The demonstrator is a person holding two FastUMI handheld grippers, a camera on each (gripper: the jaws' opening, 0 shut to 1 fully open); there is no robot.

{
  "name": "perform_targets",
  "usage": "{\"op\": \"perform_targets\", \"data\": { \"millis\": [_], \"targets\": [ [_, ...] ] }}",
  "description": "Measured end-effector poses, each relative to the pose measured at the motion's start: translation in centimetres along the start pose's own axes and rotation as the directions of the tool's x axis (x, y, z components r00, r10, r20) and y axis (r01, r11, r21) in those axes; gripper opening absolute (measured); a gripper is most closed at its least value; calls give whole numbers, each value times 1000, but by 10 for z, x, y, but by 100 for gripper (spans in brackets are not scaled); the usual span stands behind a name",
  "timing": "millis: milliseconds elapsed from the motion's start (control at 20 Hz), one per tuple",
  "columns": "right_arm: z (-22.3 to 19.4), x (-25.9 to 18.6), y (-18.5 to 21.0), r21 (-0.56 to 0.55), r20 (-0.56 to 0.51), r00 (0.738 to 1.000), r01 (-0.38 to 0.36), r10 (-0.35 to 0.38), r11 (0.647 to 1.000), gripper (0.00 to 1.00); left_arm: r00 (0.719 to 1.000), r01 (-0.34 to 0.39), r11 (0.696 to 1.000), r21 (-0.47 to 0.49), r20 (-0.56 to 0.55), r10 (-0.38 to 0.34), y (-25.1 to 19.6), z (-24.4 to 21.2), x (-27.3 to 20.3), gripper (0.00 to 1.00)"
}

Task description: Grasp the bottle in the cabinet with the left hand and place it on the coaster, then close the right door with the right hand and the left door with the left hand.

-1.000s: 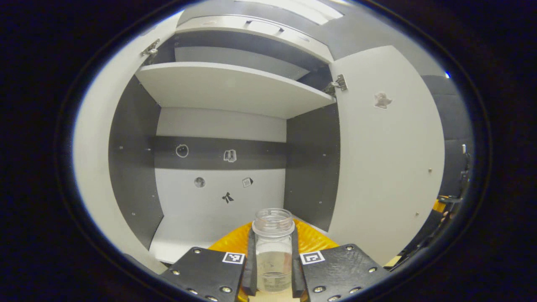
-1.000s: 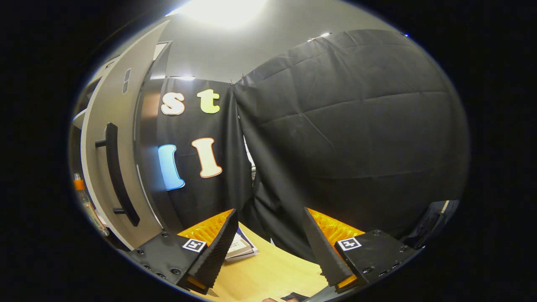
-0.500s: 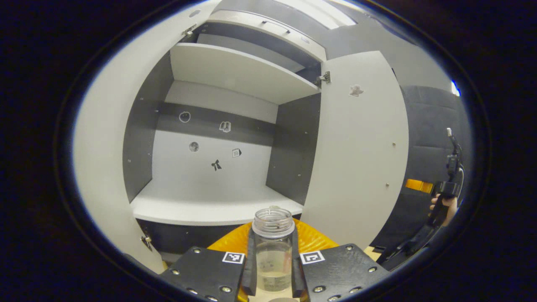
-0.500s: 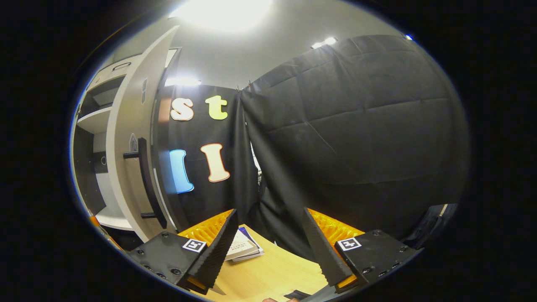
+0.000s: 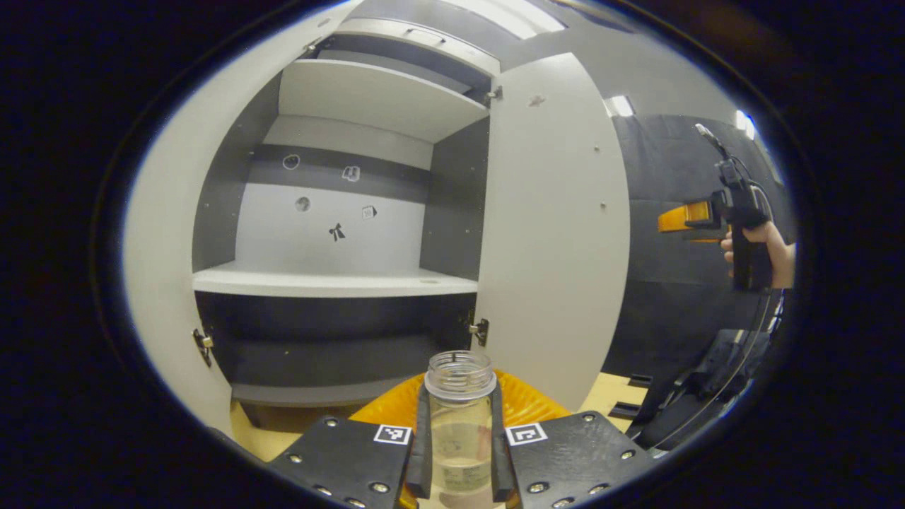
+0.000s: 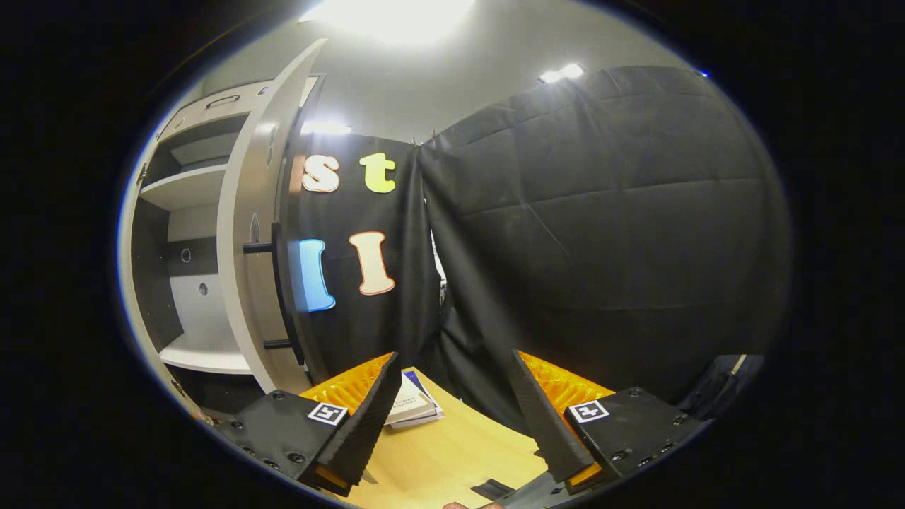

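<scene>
Clear plastic bottle (image 5: 459,424), uncapped, upright, a little pale liquid in its lower part; sits at the bottom centre of the left gripper view, clamped between the two fingers of the left gripper (image 5: 459,459). One finger presses each side of the bottle's body; the threaded neck and open mouth stand above the fingertips. What lies beneath the bottle's base cannot be told.

Cabinet (image 5: 339,233), grey and white, fills the upper left and centre of the left gripper view, well behind the bottle. Both doors stand open. Lower shelf (image 5: 332,283) bare, crossing the middle of the frame; upper shelf (image 5: 375,95) near the top. Small dark stickers (image 5: 337,231) on the back panel.

Right door (image 5: 558,233), pale inner face toward the camera, right of centre in the left gripper view, a hinge (image 5: 481,329) at its lower inner edge. In the right gripper view the same door appears edge-on at the left, with a dark bar handle (image 6: 279,290) on its outer side.

Left door (image 5: 166,233), curved pale panel along the left rim of the left gripper view.

Right gripper (image 6: 452,424), fingers spread wide apart with nothing between them, bottom centre of the right gripper view, above a light wooden table (image 6: 452,459). It also shows at the far right of the left gripper view, held in a hand (image 5: 760,244), well apart from the door.

Book (image 6: 413,406), flat on the table just behind the right gripper's left finger.

Black cloth wall (image 6: 601,226), right half of the right gripper view.
</scene>
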State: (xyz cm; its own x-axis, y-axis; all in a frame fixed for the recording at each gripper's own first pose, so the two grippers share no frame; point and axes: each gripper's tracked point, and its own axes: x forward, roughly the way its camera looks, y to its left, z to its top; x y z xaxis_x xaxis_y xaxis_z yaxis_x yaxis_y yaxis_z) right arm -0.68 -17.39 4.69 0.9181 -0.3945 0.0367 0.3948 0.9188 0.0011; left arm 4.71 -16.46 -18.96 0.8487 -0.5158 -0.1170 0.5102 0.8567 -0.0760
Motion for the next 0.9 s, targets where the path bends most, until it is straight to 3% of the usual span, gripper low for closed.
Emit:
{"op": "perform_targets", "data": {
  "millis": [100,150,200,350,400,450,500,550,600,700,750,800,850,900],
  "targets": [
    [1,-2,-2,9,1,1000,5,-5,1000,98,999,3,1000,12,-34,-3,-3,-25,5,33],
    [1,-3,-2,3,-2,1000,8,-8,1000,98,999,10,1000,14,-47,-9,-6,-35,7,39],
    [1,-3,-4,-5,-7,1000,12,-12,1000,98,998,15,1000,12,-59,-14,-8,-45,8,33],
    [3,-7,-9,-19,-12,999,32,-32,999,98,995,26,1000,3,-95,-26,-12,-72,9,33],
    [3,-9,-12,-21,-14,999,40,-40,999,98,994,30,1000,-5,-103,-31,-14,-79,10,40],
    [1,-13,-17,-24,-18,999,47,-47,999,97,994,34,999,-11,-106,-35,-16,-84,10,34],
    [-1,-16,-21,-28,-23,998,53,-54,998,92,994,36,999,-14,-107,-38,-18,-88,9,40],
    [-3,-18,-23,-30,-30,998,60,-60,998,92,993,40,999,-14,-106,-41,-21,-91,9,34],
    [-5,-19,-25,-28,-37,997,65,-66,998,92,994,44,999,-17,-101,-46,-23,-95,9,40],
    [-7,-20,-27,-18,-44,996,75,-75,997,97,995,49,999,-18,-92,-51,-28,-101,8,36],
    [-8,-21,-28,-19,-45,996,80,-81,997,92,994,56,998,-12,-93,-57,-31,-103,7,36],
    [-9,-22,-29,-21,-46,995,84,-85,996,92,993,61,998,2,-98,-61,-33,-107,5,43],
    [-10,-22,-29,-23,-49,995,86,-87,996,92,992,69,997,17,-112,-67,-35,-112,3,37],
    [-12,-24,-30,-26,-51,995,90,-91,996,98,992,74,997,25,-106,-71,-36,-111,1,37]
  ]
}}
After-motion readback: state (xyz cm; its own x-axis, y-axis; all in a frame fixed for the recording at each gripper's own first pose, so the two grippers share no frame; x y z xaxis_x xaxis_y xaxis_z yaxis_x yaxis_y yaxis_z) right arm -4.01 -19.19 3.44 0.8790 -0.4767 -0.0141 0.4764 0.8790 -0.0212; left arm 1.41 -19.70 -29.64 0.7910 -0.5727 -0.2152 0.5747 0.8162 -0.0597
